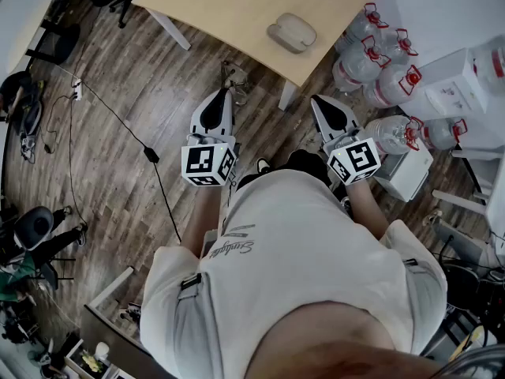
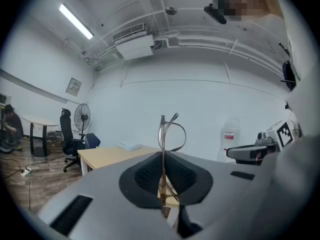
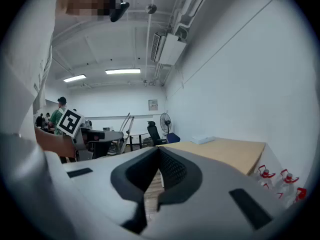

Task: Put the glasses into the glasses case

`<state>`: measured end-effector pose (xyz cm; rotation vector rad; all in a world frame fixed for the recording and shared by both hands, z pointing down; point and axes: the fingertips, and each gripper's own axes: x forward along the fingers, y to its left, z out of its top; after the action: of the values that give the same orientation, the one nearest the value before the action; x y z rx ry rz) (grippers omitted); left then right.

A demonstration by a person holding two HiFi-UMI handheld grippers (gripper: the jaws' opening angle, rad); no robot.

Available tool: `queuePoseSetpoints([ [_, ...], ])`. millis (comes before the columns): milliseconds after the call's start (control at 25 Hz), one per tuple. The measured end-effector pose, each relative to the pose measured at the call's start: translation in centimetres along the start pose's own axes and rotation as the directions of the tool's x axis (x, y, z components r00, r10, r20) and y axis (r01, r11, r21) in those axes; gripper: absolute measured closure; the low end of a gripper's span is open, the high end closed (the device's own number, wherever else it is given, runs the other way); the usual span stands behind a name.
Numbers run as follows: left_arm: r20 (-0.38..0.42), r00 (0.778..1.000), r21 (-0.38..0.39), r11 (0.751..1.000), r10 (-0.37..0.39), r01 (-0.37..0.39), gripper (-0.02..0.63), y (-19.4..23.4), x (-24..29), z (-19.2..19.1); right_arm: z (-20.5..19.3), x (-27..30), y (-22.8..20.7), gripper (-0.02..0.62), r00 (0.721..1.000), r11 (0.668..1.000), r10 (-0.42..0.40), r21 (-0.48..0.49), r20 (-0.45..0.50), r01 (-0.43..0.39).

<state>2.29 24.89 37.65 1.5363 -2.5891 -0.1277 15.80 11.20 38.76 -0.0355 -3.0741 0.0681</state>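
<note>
Left gripper (image 1: 224,93) held low over the wood floor, just short of the table (image 1: 237,6). Jaws pinched on the glasses (image 1: 233,76); in its own view the thin metal frame (image 2: 162,134) stands upright out of the closed pads (image 2: 150,176). Case (image 1: 292,31) lies shut on the table near the edge, apart from both grippers. Right gripper (image 1: 316,99) level with the left, jaws pressed together on nothing (image 3: 156,169). Water bottles (image 1: 379,77) on the floor at right.
</note>
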Motion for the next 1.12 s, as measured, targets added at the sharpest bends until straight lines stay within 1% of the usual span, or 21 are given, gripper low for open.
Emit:
queuePoseSetpoints([
  [120, -0.016, 0.999, -0.013, 0.999, 0.029, -0.029, 0.582, -0.1, 0.2, -0.6, -0.6, 0.2, -0.2, 0.600, 0.999, 1.000, 0.029, 0.013, -0.017, -0.029],
  [320, -0.022, 1.000, 0.000, 1.000, 0.016, -0.016, 0.582, 0.0, 0.9, -0.4, -0.7, 1.2, -0.6, 0.600, 0.999, 0.999, 0.032, 0.016, -0.022, -0.032],
  [520, -0.018, 0.999, 0.012, 0.999, 0.030, -0.030, 0.581, 1.2, 0.7, -0.4, -0.4, 2.2, -0.5, 0.600, 1.000, 0.999, 0.024, -0.029, 0.005, -0.024],
  [600, -0.021, 0.999, 0.007, 0.999, 0.041, -0.041, 0.581, 1.8, 0.4, -0.5, -0.5, 2.2, -0.6, 0.600, 1.000, 0.999, 0.020, -0.031, -0.003, -0.020],
  [760, -0.052, 0.997, -0.014, 0.998, 0.064, -0.065, 0.582, 3.1, 0.3, -1.5, -1.9, 2.0, -0.9, 0.600, 0.999, 1.000, 0.002, 0.006, -0.045, -0.002],
  [920, -0.086, 0.994, -0.027, 0.997, 0.071, -0.074, 0.583, 4.3, 1.8, -2.7, -4.0, 2.8, -2.0, 0.600, 0.994, 0.999, -0.006, 0.043, -0.110, 0.011],
  [1120, -0.128, 0.989, -0.013, 0.997, 0.076, -0.078, 0.582, 6.3, 5.3, -3.6, -5.3, 6.4, -3.6, 0.600, 0.994, 0.997, 0.006, 0.075, -0.112, 0.002],
])
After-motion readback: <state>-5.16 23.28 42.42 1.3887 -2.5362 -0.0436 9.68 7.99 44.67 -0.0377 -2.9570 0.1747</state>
